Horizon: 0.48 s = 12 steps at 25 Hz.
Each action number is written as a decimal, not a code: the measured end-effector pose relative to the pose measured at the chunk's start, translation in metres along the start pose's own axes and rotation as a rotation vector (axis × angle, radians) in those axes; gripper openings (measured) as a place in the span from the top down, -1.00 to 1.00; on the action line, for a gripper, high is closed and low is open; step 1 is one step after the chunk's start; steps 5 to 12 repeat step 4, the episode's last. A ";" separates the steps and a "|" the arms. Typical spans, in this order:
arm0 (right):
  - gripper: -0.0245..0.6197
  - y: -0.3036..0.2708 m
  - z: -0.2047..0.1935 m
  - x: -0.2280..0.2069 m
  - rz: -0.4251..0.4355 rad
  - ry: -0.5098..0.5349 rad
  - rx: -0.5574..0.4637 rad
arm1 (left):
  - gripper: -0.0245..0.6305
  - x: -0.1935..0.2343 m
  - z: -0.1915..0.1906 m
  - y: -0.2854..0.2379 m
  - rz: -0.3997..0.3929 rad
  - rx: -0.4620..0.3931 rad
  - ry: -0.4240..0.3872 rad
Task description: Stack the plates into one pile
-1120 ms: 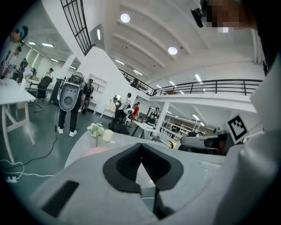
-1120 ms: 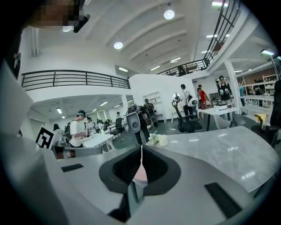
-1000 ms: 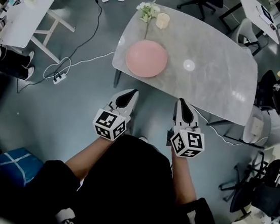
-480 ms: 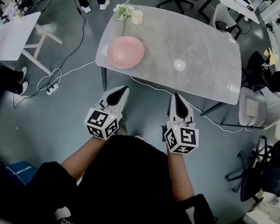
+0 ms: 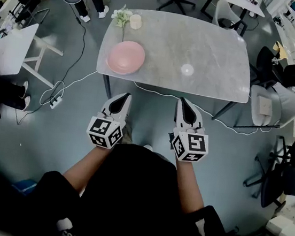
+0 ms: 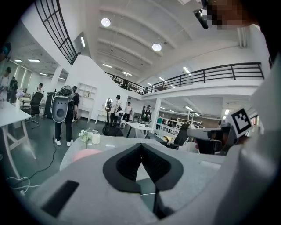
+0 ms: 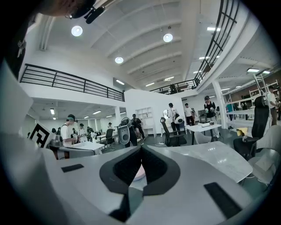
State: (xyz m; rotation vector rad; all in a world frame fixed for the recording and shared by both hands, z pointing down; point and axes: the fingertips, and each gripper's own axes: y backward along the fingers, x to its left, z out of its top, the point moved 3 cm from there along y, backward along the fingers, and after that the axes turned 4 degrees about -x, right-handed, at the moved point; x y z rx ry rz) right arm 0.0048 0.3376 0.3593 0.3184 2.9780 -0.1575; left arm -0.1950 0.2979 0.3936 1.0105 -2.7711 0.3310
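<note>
1. Left gripper [image 5: 123, 98] & right gripper [image 5: 184, 104] were shut tight, nothing in them.
2. Both had pulled back from the table [image 5: 214, 59] vs. before.
3. Pink plates [image 5: 126, 57] sat upper left, one pile; job prob. done.

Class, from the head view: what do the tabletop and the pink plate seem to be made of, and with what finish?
Tabletop: likely marble or a marble-look slab, from its grey veining; polished, as a bright lamp-like reflection shows on it. Pink plate: perhaps glazed ceramic or plastic; smooth, even colour, slight sheen; the look cannot settle which.
</note>
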 end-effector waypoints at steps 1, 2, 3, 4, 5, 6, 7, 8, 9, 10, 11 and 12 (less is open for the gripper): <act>0.89 0.002 0.000 0.002 0.002 0.002 -0.001 | 0.88 -0.001 0.000 0.003 -0.004 0.002 -0.002; 0.89 0.004 0.000 0.005 0.004 0.004 -0.001 | 0.88 -0.002 0.000 0.006 -0.007 0.005 -0.005; 0.89 0.005 0.000 0.007 0.006 0.008 -0.002 | 0.88 -0.003 0.000 0.009 -0.009 0.008 -0.008; 0.89 0.007 0.001 0.010 0.009 0.012 -0.002 | 0.88 -0.003 0.000 0.012 -0.012 0.011 -0.011; 0.89 0.007 0.001 0.010 0.009 0.012 -0.002 | 0.88 -0.003 0.000 0.012 -0.012 0.011 -0.011; 0.89 0.007 0.001 0.010 0.009 0.012 -0.002 | 0.88 -0.003 0.000 0.012 -0.012 0.011 -0.011; 0.89 0.007 0.001 0.010 0.009 0.012 -0.002 | 0.88 -0.003 0.000 0.012 -0.012 0.011 -0.011; 0.89 0.007 0.001 0.010 0.009 0.012 -0.002 | 0.88 -0.003 0.000 0.012 -0.012 0.011 -0.011; 0.89 0.007 0.001 0.010 0.009 0.012 -0.002 | 0.88 -0.003 0.000 0.012 -0.012 0.011 -0.011; 0.89 0.007 0.001 0.010 0.009 0.012 -0.002 | 0.88 -0.003 0.000 0.012 -0.012 0.011 -0.011; 0.89 0.007 0.001 0.010 0.009 0.012 -0.002 | 0.88 -0.003 0.000 0.012 -0.012 0.011 -0.011; 0.89 0.007 0.001 0.010 0.009 0.012 -0.002 | 0.88 -0.003 0.000 0.012 -0.012 0.011 -0.011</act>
